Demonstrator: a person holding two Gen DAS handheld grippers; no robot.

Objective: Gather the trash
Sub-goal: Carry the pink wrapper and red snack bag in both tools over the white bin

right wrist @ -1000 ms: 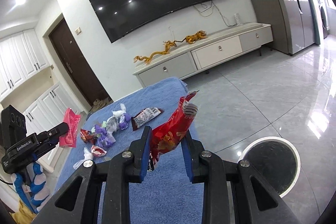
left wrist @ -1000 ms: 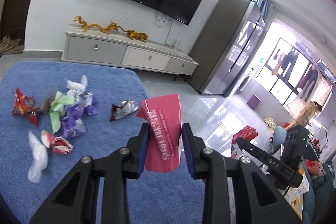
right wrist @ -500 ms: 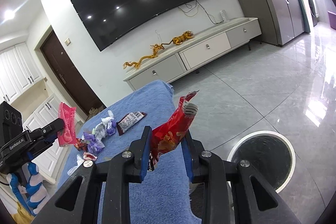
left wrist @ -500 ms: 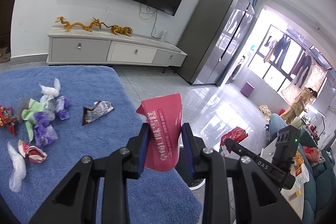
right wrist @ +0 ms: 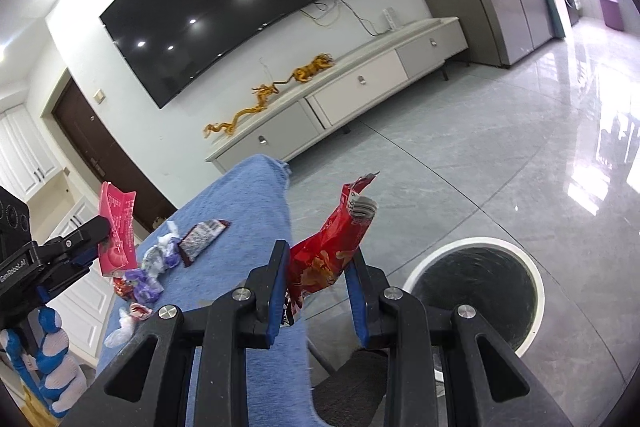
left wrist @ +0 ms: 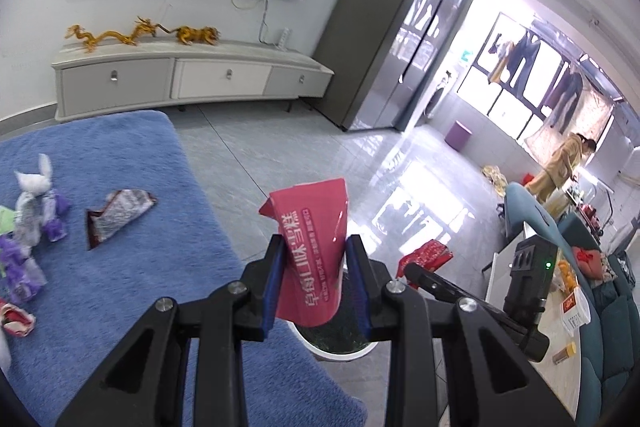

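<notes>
we are looking, at far left of the left wrist view, at a fuzzy blue blanket (left wrist: 132,251) with crinkly litter lying on it: twisted white and purple wrappers (left wrist: 36,199), and a flattened silvery foil packet (left wrist: 120,211) with a dark torn edge. in the middle, the left gripper (left wrist: 314,277) is clamping its blue-padded jaws on a smooth pink pouch (left wrist: 310,251), standing upright, printed with white characters, its top edge folded over. below the pouch, a round bin (left wrist: 340,341) with a white rim and a dark inside is peeking out, partly hidden by the fingers. to the right, glossy grey floor tiles (left wrist: 288,155) are reflecting window light, and a person (left wrist: 560,167) in tan clothes is standing far off.

in the right wrist view we are seeing the left gripper (right wrist: 94,241) from the side at far left, the pink pouch (right wrist: 118,231) held in it above the blanket (right wrist: 244,211). in the centre, the right gripper (right wrist: 318,289) is pinching a crumpled, shiny red snack bag (right wrist: 332,247), torn open at its jagged top, which is leaning right. only this view is showing the bin (right wrist: 476,287) whole: a circular white ring around a dark liner, on the floor just right of the fingers, beside the blanket's edge
</notes>
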